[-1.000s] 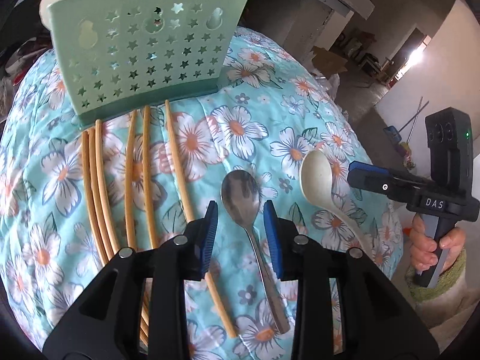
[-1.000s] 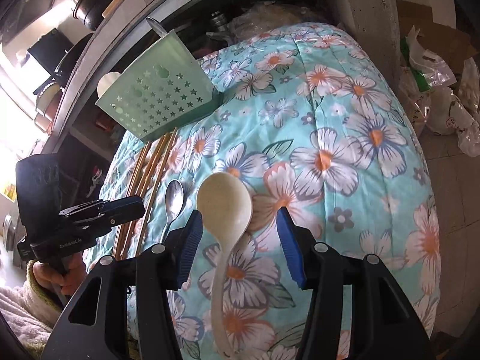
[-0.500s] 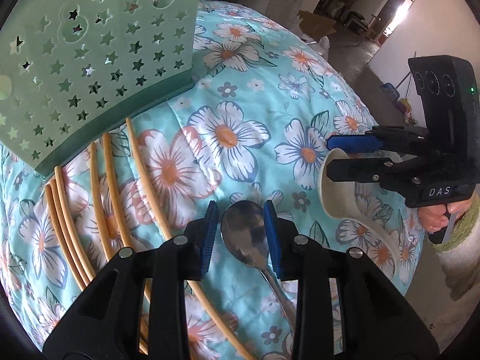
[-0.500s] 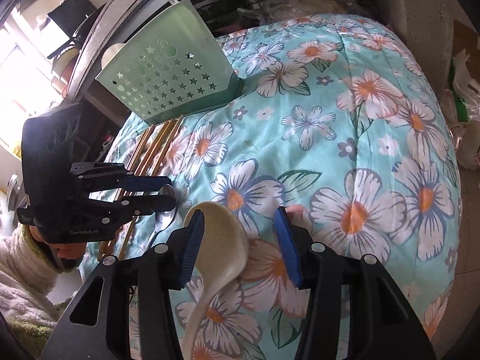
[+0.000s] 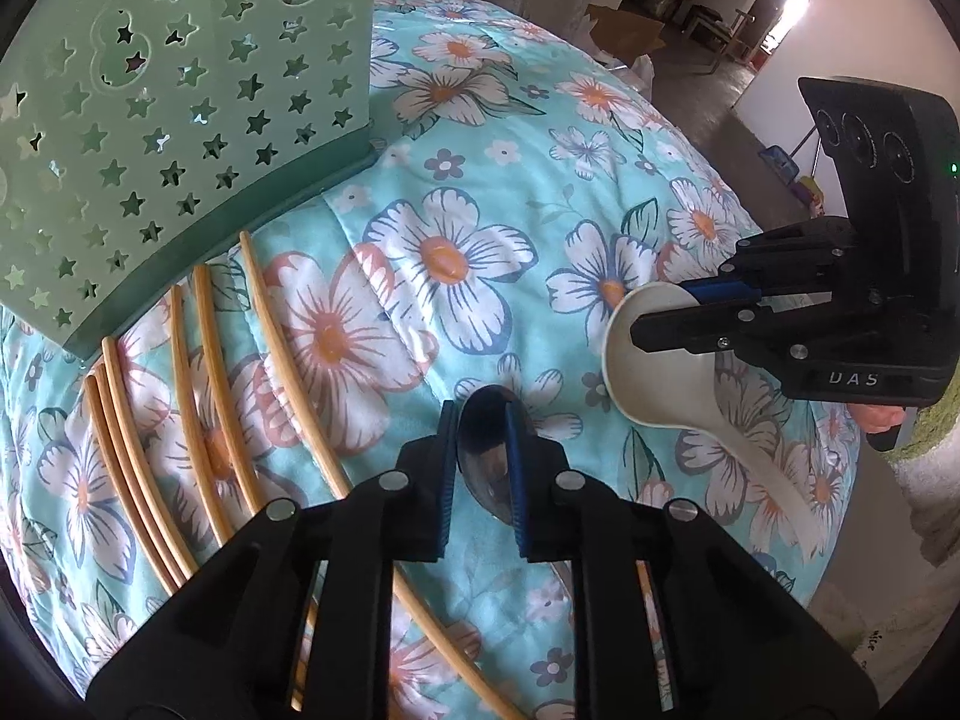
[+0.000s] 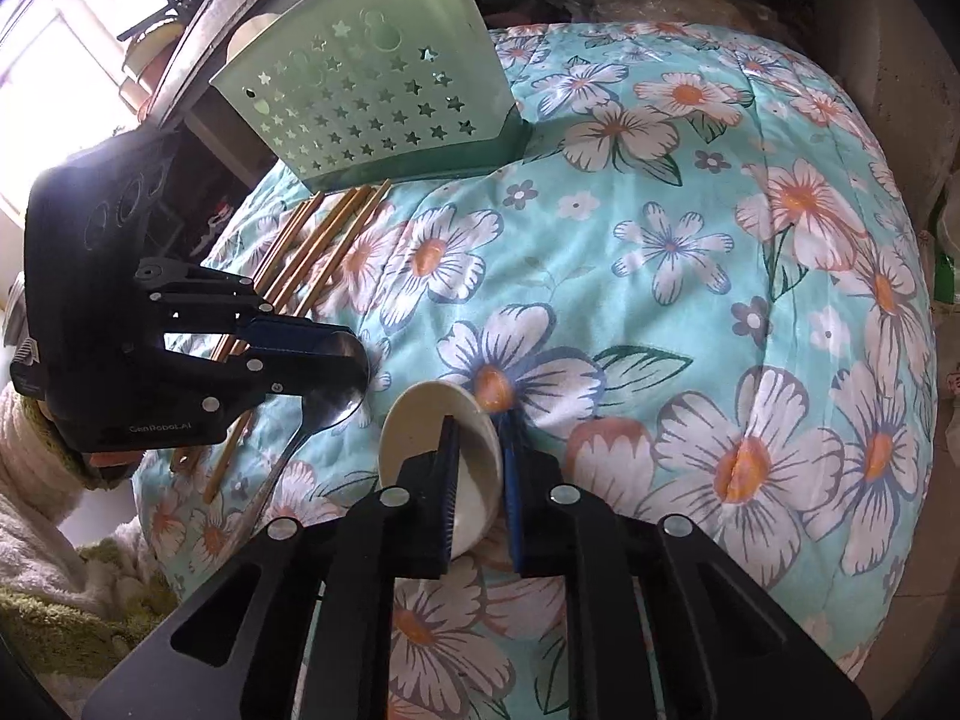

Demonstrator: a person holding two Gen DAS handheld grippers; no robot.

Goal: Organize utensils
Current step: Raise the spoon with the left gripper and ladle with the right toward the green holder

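The left tool (image 5: 480, 468) is closing on the metal spoon's bowl (image 5: 486, 420); the right tool (image 6: 480, 468) is closing on the cream spoon (image 6: 420, 426). Both spoons lie on the floral quilt (image 5: 480, 228) (6 chopsticks (image 5: 210, 372) beside). Grasping step; next likely lift toward the green holder (image 5: 180, 120).

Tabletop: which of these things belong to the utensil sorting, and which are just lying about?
Job: metal spoon in left gripper; cream spoon in right gripper; chopsticks; green holder.
Lying about: floral cloth, cardboard box.
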